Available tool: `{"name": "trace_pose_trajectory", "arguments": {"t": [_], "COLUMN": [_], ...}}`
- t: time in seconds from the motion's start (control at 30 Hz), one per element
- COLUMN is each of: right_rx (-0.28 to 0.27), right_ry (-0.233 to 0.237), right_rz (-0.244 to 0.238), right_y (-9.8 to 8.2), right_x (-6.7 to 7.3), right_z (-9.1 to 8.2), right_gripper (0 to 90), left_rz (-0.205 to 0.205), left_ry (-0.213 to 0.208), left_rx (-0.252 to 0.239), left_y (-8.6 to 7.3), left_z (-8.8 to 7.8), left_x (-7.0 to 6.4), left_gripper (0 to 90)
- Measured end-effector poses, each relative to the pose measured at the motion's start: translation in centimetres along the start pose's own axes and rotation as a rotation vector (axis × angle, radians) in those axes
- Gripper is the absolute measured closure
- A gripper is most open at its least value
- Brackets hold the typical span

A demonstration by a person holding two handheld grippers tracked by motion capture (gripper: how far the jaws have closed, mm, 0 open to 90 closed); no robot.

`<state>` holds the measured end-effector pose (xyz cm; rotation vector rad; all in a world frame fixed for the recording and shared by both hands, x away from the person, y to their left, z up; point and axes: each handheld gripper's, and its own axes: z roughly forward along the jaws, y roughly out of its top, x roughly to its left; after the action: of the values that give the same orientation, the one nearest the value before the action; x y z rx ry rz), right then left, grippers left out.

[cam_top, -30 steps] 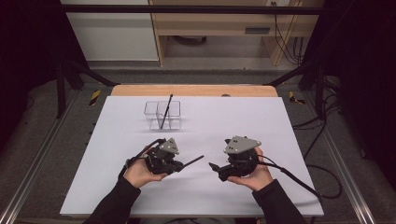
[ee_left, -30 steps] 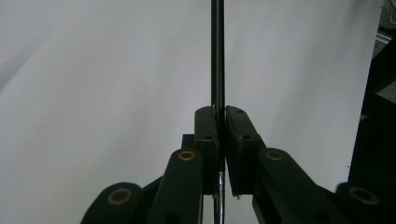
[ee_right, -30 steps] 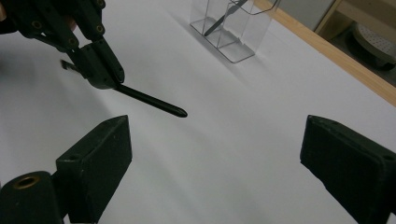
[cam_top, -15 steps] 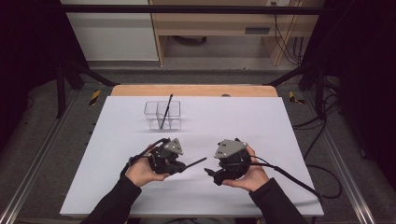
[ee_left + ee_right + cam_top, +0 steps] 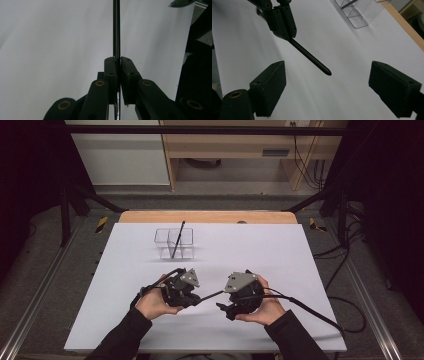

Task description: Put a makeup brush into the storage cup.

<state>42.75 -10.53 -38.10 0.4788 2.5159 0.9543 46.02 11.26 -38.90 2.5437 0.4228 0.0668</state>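
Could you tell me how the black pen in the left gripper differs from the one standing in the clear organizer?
The held pen lies nearly level, clamped in the shut left gripper; the organizer's pen stands tilted, free of either gripper. The held pen's tip points at the right gripper, whose jaws stand wide and have just been closing; the other leans in the clear organizer. Both are slim and black.

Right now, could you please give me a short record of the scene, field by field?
Left gripper: shut on the black pen, pen pointing toward the right gripper
Right gripper: open, jaws just been closing, pen tip ahead of them, untouched
Clear organiser: farther back on the white table, another pen leaning inside
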Motion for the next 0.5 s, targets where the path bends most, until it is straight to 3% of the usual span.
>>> {"name": "trace_pose_trajectory", "arguments": {"t": [0.5], "right_rx": [0.044], "right_ry": [0.039], "right_rz": [-0.088], "right_y": [0.38], "right_x": [0.73], "right_z": [0.79], "right_gripper": [24.0], "left_rz": [-0.009], "left_ry": [-0.034], "left_rx": [-0.001], "left_y": [0.33], "left_z": [0.04], "left_x": [-0.13], "left_gripper": [83.9]}}
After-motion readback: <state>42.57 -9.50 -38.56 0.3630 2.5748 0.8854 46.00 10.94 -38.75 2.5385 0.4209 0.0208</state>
